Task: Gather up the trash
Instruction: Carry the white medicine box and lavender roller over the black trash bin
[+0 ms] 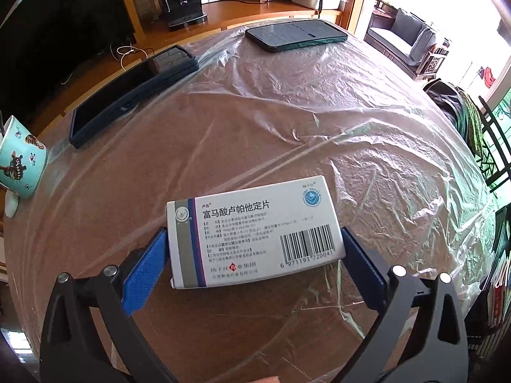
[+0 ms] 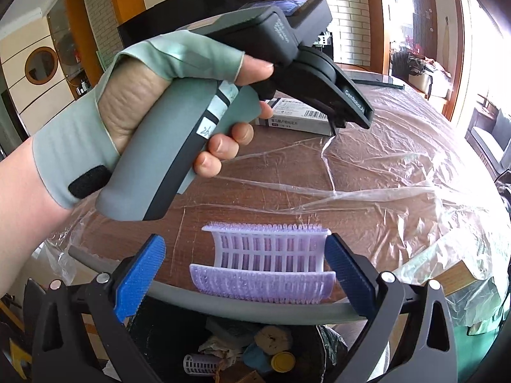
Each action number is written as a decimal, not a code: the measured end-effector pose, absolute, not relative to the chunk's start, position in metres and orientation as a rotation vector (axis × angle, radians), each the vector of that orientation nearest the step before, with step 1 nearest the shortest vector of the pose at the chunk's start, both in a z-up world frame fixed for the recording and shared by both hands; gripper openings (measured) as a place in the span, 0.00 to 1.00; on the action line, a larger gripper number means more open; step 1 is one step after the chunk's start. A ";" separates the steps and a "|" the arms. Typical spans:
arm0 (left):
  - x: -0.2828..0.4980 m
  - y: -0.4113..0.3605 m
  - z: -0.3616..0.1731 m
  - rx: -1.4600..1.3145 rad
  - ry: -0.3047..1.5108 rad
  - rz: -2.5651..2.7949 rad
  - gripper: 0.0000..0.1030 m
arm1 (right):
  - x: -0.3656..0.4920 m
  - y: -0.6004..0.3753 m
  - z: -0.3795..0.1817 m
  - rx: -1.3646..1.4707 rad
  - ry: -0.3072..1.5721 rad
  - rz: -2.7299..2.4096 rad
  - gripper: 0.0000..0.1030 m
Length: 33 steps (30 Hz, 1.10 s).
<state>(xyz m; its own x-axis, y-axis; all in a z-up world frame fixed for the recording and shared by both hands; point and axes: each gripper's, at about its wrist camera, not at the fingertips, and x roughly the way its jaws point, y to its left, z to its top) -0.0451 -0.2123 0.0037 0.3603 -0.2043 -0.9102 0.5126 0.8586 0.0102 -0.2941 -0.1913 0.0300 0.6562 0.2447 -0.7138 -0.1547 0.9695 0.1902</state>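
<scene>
In the left wrist view my left gripper (image 1: 252,252) is shut on a white medicine box (image 1: 252,233) with Chinese print and a barcode, over the plastic-covered round table (image 1: 287,121). In the right wrist view the same box (image 2: 297,116) shows between the left gripper's fingers, held by a gloved hand (image 2: 127,95). My right gripper (image 2: 244,265) has its blue fingers wide apart around a purple and white hair roller (image 2: 268,261) at the table's near edge; only the right finger (image 2: 348,271) touches it. Below is a bin with a black bag (image 2: 249,348) holding trash.
A tablet in a dark case (image 1: 127,95) lies at the table's left, a phone (image 1: 297,35) at the far side, and a teal patterned mug (image 1: 19,159) at the left edge. Chairs and a coffee machine (image 1: 182,0) stand beyond the table.
</scene>
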 end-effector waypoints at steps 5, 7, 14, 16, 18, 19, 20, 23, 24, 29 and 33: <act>-0.044 -0.208 0.002 0.309 1.096 -0.484 0.98 | -0.288 -0.193 0.029 0.096 0.829 0.208 0.75; -0.045 -0.207 0.002 0.312 1.093 -0.488 0.97 | -0.286 -0.192 0.028 0.079 0.829 0.209 0.72; -0.051 -0.206 0.007 0.360 1.054 -0.484 0.97 | -0.283 -0.201 0.037 0.088 0.807 0.236 0.72; -0.052 -0.203 0.010 0.350 1.046 -0.483 0.97 | -0.284 -0.204 0.039 0.091 0.807 0.238 0.72; -0.052 -0.199 0.013 0.336 1.040 -0.479 0.97 | -0.282 -0.208 0.040 0.107 0.809 0.239 0.72; -0.053 -0.196 0.015 0.330 1.035 -0.474 0.97 | -0.281 -0.211 0.040 0.122 0.813 0.242 0.72; -0.053 -0.192 0.016 0.322 1.033 -0.470 0.97 | -0.281 -0.214 0.041 0.130 0.817 0.242 0.72; -0.055 -0.184 0.019 0.303 1.030 -0.460 0.97 | -0.278 -0.221 0.041 0.138 0.816 0.229 0.72; -0.056 -0.181 0.020 0.298 1.028 -0.454 0.97 | -0.278 -0.223 0.042 0.138 0.815 0.227 0.72; -0.064 -0.164 0.023 0.273 1.026 -0.441 0.97 | -0.275 -0.232 0.045 0.142 0.807 0.215 0.72; -0.073 -0.151 0.027 0.257 1.017 -0.435 0.97 | -0.272 -0.240 0.048 0.136 0.801 0.212 0.72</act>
<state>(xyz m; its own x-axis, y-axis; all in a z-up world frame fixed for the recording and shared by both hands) -0.0731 -0.1509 0.0275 0.4509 -0.2302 -0.8624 0.4649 0.8853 0.0068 -0.2715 -0.2399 0.0478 0.6764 0.2395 -0.6965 -0.1365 0.9700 0.2010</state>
